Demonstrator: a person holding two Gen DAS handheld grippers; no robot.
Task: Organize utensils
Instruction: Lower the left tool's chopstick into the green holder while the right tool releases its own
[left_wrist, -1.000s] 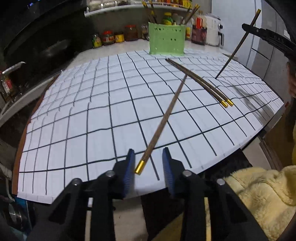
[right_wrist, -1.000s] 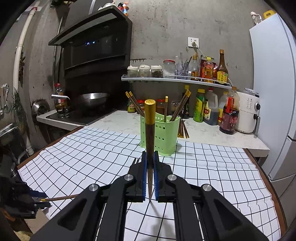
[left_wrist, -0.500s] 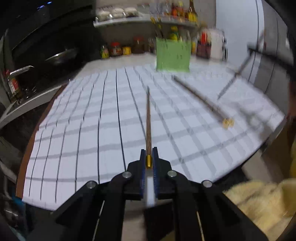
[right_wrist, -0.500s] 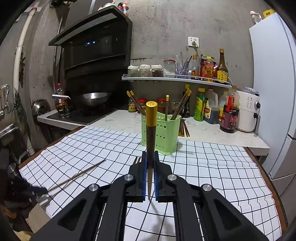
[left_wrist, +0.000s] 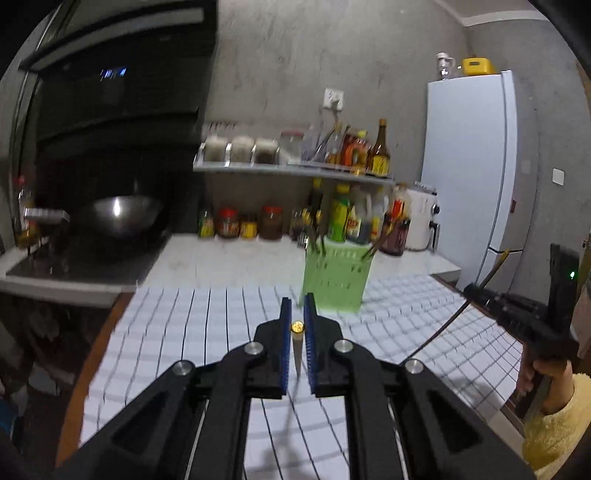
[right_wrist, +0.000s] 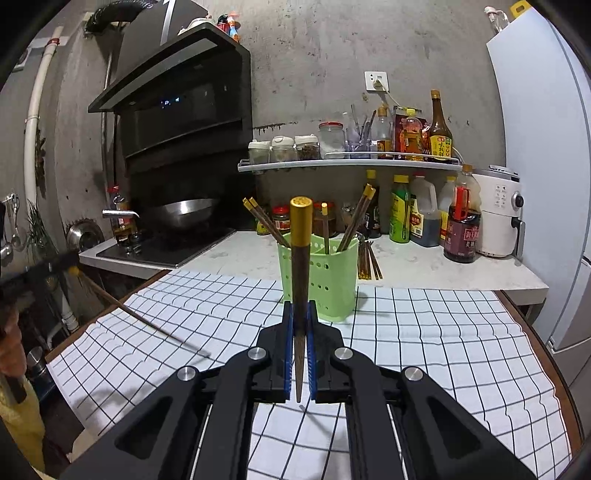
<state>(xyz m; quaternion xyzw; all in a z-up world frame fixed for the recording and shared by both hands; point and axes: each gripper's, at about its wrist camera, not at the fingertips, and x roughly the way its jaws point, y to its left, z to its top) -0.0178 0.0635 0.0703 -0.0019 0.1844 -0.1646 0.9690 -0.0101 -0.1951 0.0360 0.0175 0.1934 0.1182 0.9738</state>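
Up off the bench came the left gripper (left_wrist: 297, 326), fingers clamped on a chopstick (left_wrist: 297, 327) like the right gripper (right_wrist: 300, 334) on its own (right_wrist: 300, 277), and either loosely pinched stick could have swung, missing the holder (right_wrist: 319, 275).

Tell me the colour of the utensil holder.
Light green utensil holder, clearest in the right wrist view.

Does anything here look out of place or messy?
Slightly. A few chopsticks lie flat on the counter behind the green holder, outside it, while the others stand inside. Nothing looks spilled or broken.
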